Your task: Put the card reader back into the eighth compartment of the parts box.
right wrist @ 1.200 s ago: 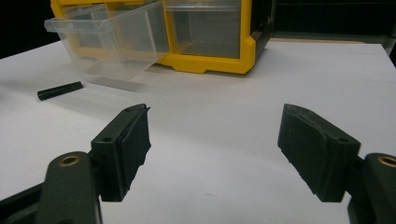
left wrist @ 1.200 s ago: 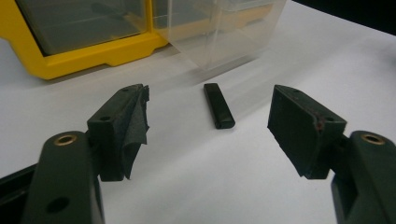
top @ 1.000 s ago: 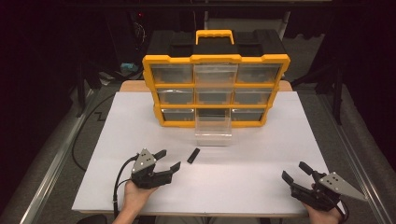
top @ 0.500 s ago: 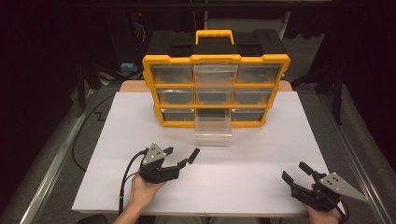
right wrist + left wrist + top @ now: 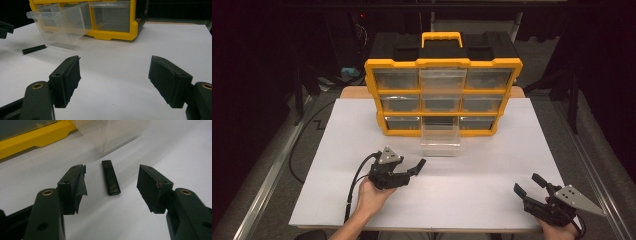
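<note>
A short black stick (image 5: pixel 111 181) lies flat on the white table, just in front of a clear drawer (image 5: pixel 440 140) pulled out of the bottom row of a yellow organizer (image 5: pixel 442 62). My left gripper (image 5: pixel 411 171) is open, low over the table, with one jaw on each side of the stick and neither touching it (image 5: pixel 110 170). In the right gripper view the stick (image 5: pixel 34 49) lies to the left of the drawer (image 5: pixel 60 20). My right gripper (image 5: pixel 527 182) rests open near the table's front right corner, with nothing between its fingers (image 5: pixel 115 62).
The organizer holds three rows of clear drawers and has a black-and-yellow carry handle (image 5: pixel 442 37) on top. White table (image 5: pixel 492 165) stretches bare between the two grippers. Dark floor and cables surround the table; its front edge is close to both hands.
My left gripper has moved right and forward until its open jaws straddle the black stick. The right gripper has stayed where it was.
</note>
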Demonstrator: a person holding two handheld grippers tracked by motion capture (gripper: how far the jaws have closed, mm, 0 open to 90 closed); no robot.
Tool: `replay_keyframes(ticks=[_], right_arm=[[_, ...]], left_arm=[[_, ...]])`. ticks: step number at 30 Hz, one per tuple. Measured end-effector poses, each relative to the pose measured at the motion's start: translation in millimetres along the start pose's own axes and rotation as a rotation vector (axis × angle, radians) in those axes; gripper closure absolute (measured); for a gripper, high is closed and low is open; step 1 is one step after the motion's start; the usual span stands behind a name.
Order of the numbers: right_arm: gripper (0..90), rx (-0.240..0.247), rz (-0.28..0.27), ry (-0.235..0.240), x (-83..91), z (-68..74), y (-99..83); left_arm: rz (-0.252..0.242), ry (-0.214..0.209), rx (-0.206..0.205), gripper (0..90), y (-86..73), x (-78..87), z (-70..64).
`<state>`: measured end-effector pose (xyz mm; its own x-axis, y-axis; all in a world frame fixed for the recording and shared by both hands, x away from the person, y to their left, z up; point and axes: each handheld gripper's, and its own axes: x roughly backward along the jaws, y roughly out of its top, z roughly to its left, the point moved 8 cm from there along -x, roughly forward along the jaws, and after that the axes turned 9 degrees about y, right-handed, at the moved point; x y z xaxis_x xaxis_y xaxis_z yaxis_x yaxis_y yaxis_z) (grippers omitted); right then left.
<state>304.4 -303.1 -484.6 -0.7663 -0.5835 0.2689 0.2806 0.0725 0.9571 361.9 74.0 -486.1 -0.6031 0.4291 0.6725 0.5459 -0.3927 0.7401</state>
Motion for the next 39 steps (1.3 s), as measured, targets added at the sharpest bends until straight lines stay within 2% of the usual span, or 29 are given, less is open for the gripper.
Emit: replay_keyframes(ticks=[5, 6, 9, 11, 12, 13, 16, 17, 23, 26, 31, 36, 39], right_arm=[[25.7, 0.007, 0.005, 0.004, -0.3, 0.8, 0.0], [25.8, 0.001, 0.006, 0.0, -0.2, 1.2, 0.0], [26.0, 0.002, 0.005, 0.001, -0.3, 1.4, 0.1], [26.1, 0.003, 0.004, 0.006, -0.5, 1.5, 0.1], [26.1, 0.003, 0.004, 0.006, -0.5, 1.5, 0.1], [26.1, 0.005, 0.006, 0.006, -0.4, 1.2, 0.0], [26.2, 0.006, 0.008, 0.006, -0.5, 0.9, -0.2], [26.3, 0.005, 0.008, 0.006, -0.4, 0.8, -0.2], [26.2, -0.001, -0.001, 0.01, -0.1, 1.2, 0.9], [26.3, -0.002, 0.005, 0.014, -0.4, 1.3, 0.3], [26.3, -0.001, 0.007, 0.014, -0.6, 1.4, 0.1], [26.5, -0.001, 0.01, 0.013, -0.9, 1.2, -0.1], [26.6, -0.001, 0.011, 0.009, -1.0, 1.1, -0.1]], left_arm=[[0.08, -0.012, 0.0, 40.1, 3.4, -6.8, -1.5], [0.08, -0.012, 0.0, 40.1, 3.4, -6.8, -1.5], [0.137, -0.015, -0.005, 40.3, 7.3, -14.0, -2.4], [0.169, -0.007, -0.014, 40.2, 8.7, -19.0, -2.9], [0.169, -0.007, -0.014, 40.2, 8.7, -19.0, -2.9], [0.203, -0.006, -0.018, 40.0, 9.8, -22.9, -2.5], [0.229, -0.007, -0.012, 38.4, 10.5, -26.3, -2.6], [0.262, 0.001, -0.024, 37.6, 10.3, -30.7, -2.1], [0.301, 0.021, -0.058, 36.9, 11.6, -37.4, -2.5], [0.337, 0.03, -0.07, 37.9, 10.3, -42.8, -2.4], [0.359, 0.036, -0.061, 40.3, 8.0, -48.6, -2.7], [0.375, 0.044, -0.077, 43.8, 7.6, -52.4, -3.1], [0.39, 0.044, -0.105, 50.4, 9.9, -53.2, -5.7]])
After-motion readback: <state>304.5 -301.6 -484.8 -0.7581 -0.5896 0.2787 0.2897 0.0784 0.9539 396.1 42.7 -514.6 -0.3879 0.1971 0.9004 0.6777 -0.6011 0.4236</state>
